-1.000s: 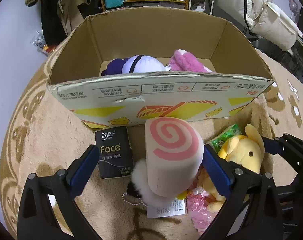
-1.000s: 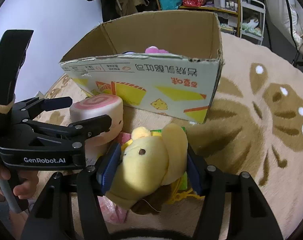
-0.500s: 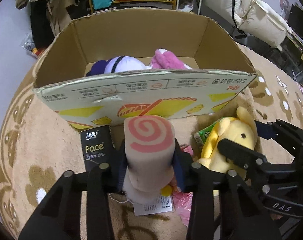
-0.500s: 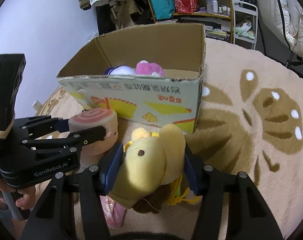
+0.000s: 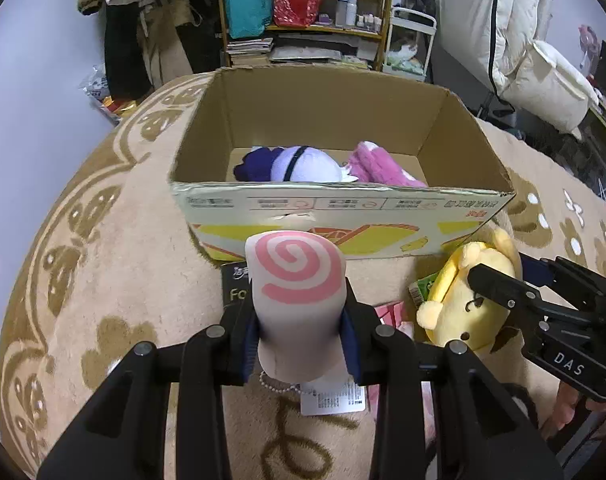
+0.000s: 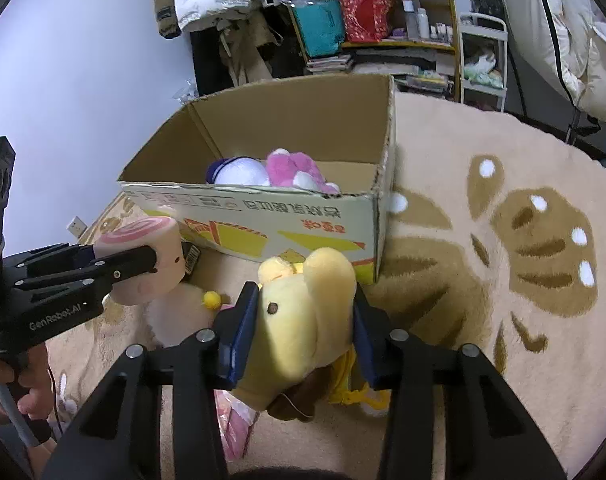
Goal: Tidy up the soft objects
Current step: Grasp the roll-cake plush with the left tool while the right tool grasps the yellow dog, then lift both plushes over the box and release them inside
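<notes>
The cardboard box (image 5: 343, 208) sits ahead of the left gripper (image 5: 301, 340), with two plush toys (image 5: 303, 166) inside. The swirl roll plush (image 5: 297, 280) sits between its fingers; the chick plush (image 5: 463, 304) lies to its right, the tissue pack (image 5: 233, 286) below-left.

The pink-swirl roll plush (image 5: 297, 280) stands upright, lifted before the open cardboard box (image 5: 339, 208). The yellow dog plush (image 6: 303, 316) is lifted beside it. A purple-white plush (image 5: 299, 165) and a pink plush (image 5: 377, 168) lie inside the box.
</notes>
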A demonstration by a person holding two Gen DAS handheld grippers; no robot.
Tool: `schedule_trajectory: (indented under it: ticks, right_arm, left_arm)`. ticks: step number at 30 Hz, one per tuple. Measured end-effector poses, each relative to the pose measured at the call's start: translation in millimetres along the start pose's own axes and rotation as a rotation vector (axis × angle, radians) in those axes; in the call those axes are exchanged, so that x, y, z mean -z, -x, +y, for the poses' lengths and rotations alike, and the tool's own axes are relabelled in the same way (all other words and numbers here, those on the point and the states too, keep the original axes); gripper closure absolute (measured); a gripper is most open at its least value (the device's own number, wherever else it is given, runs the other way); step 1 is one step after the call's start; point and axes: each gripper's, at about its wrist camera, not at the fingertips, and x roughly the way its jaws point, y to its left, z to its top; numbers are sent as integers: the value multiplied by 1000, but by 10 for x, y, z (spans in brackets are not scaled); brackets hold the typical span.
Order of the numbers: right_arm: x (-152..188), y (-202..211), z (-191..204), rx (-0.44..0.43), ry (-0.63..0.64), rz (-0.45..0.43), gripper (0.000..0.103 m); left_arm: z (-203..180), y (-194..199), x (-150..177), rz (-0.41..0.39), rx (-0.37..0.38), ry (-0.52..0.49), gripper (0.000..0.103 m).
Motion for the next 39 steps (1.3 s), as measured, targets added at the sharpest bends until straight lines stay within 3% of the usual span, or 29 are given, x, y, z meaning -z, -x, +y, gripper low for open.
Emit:
schedule_trajectory:
  ticks: [10, 22, 27, 39]
  right_arm:
    - [-77, 242, 99, -13, 16, -72, 57]
    - [-321, 719, 150, -35, 12, -245, 57]
    - [-459, 789, 131, -27, 0, -314, 57]
    - [-735, 879, 149, -1, 48, -394, 57]
  left_arm:
    - [160, 187, 95, -45, -48, 65, 70]
    - [203, 659, 39, -196, -99, 45, 70]
    - [174, 819, -102, -294, -126, 18, 70]
    - [48, 810, -626, -386, -142, -41, 70]
